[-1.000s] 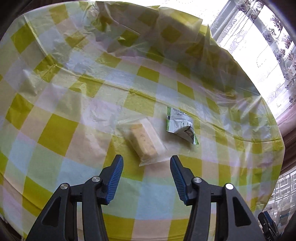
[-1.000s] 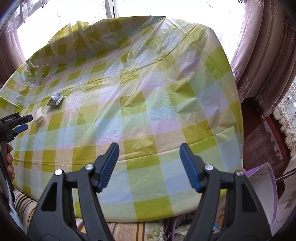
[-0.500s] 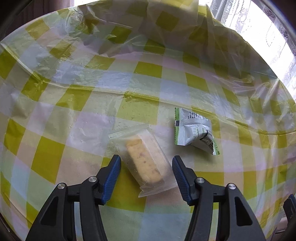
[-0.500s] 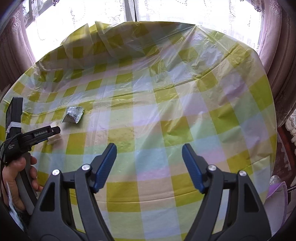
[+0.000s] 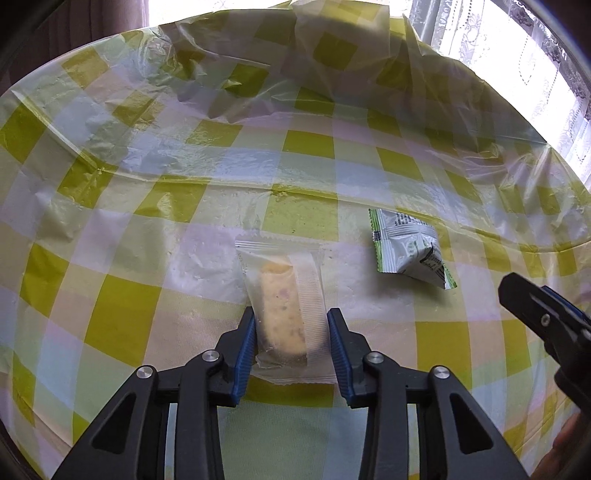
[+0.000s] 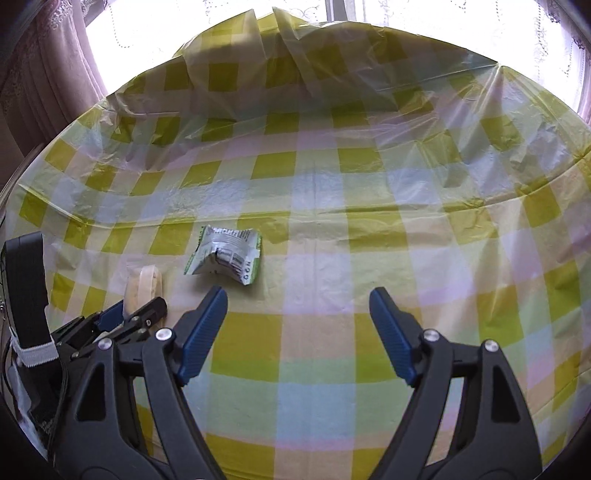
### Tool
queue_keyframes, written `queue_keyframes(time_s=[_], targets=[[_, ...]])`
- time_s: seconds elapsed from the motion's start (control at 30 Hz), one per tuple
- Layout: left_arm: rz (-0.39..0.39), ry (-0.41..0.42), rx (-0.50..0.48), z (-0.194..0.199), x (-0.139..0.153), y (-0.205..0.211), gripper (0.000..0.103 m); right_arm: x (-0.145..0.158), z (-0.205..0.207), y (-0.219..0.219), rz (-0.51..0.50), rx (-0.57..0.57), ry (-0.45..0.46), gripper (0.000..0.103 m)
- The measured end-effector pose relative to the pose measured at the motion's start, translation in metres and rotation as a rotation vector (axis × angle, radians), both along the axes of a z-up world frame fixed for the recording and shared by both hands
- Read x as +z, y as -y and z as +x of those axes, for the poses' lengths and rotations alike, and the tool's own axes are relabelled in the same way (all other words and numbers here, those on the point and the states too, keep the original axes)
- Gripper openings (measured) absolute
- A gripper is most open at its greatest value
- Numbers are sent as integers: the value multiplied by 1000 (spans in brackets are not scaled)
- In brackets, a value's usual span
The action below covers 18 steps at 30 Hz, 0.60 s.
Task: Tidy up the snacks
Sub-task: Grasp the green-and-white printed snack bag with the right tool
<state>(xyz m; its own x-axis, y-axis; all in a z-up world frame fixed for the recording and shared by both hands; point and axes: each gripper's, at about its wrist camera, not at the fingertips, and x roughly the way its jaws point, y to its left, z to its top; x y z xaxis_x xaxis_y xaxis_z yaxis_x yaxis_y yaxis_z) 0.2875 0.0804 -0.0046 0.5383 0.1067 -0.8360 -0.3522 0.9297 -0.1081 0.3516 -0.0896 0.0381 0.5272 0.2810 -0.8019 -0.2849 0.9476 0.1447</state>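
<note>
Left wrist view, nearest: the left gripper [image 5: 291, 334] has its two blue pads against the long sides of the clear-wrapped cake bar [image 5: 283, 314], which lies on the checked tablecloth [image 5: 122, 314]. The bar's long axis runs straight away from the gripper, along the line of the fingers, so the jaws close across its short width. The near end of the wrapper sits between the pads; the far end and its sealed edge reach forward beyond them. Whether the bar is off the cloth cannot be told.

Right of the bar and a little farther off lies the green-and-white snack packet [image 5: 410, 247], apart from the bar, crumpled, with its long axis slanted across the view. The right gripper [image 6: 298, 312] hangs near it with jaws wide apart and nothing between them; in the right wrist view the packet [image 6: 225, 254] lies ahead and to the left of its left pad, so the right hand is judged the nearer for that packet.

Change from half a second ago: the left jaws stood open on either side of the bar and have since narrowed onto it; the right gripper has come closer to the packet.

Farthest: crumpled plastic sheet [image 5: 332, 55] and curtained window [image 6: 461, 22].
</note>
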Motion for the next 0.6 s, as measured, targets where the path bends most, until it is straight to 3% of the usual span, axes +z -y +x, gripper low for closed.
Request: queue_keyframes(time_s=[0.23, 0.47, 0.6], targets=[[-43, 28, 41, -10, 0, -16, 38, -19, 24, -48, 28, 32, -26, 81], [-76, 46, 77, -20, 1, -30, 38, -40, 40, -71, -19, 39, -42, 81], [-88, 50, 77, -20, 0, -32, 38, -48, 40, -79, -81, 57, -25, 66]])
